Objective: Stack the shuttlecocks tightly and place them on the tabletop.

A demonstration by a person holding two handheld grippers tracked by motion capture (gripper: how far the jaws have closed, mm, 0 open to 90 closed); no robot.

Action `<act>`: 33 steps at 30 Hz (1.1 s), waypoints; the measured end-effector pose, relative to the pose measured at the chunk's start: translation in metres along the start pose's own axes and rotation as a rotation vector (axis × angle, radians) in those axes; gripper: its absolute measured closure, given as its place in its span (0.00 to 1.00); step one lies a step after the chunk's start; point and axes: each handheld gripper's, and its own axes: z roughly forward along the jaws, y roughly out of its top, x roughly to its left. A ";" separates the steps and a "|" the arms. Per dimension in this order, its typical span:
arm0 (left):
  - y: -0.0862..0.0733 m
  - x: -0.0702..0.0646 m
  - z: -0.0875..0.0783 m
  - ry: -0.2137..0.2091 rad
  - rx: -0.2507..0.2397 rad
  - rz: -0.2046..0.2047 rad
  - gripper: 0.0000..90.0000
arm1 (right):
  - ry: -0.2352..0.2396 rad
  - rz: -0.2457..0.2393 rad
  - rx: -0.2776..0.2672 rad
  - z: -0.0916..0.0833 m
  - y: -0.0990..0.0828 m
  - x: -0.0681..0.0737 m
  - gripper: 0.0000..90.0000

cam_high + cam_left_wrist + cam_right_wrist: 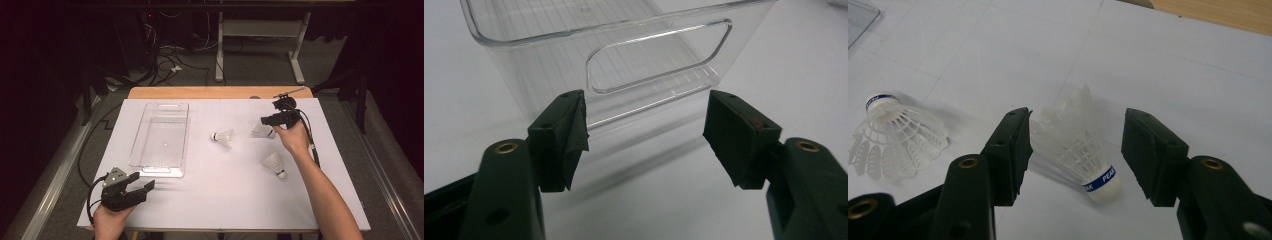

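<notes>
The left gripper (141,183) is held low at seven o'clock, jaws spread and aimed toward one o'clock. The right gripper (265,121) is held at one o'clock by an outstretched forearm, jaws parted and pointed toward nine o'clock. Nothing is clamped by either.

Looking along my right gripper (1075,150), I see its black fingers (1010,150) spread apart around a white shuttlecock (1083,150) lying on the white worktop (1158,65), untouched, with a second shuttlecock (895,132) off to the left.
</notes>
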 end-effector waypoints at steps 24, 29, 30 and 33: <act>0.000 -0.002 -0.001 0.000 -0.006 0.012 0.38 | -0.074 0.003 0.091 0.034 0.023 0.013 0.49; 0.000 -0.002 0.000 -0.002 -0.006 0.012 0.38 | -0.086 0.013 0.115 0.040 0.024 0.014 0.50; 0.000 -0.002 0.000 -0.002 -0.006 0.012 0.38 | -0.091 0.016 0.119 0.041 0.024 0.013 0.51; 0.000 -0.002 -0.001 -0.003 -0.006 0.014 0.38 | -0.108 0.019 0.125 0.043 0.023 0.012 0.56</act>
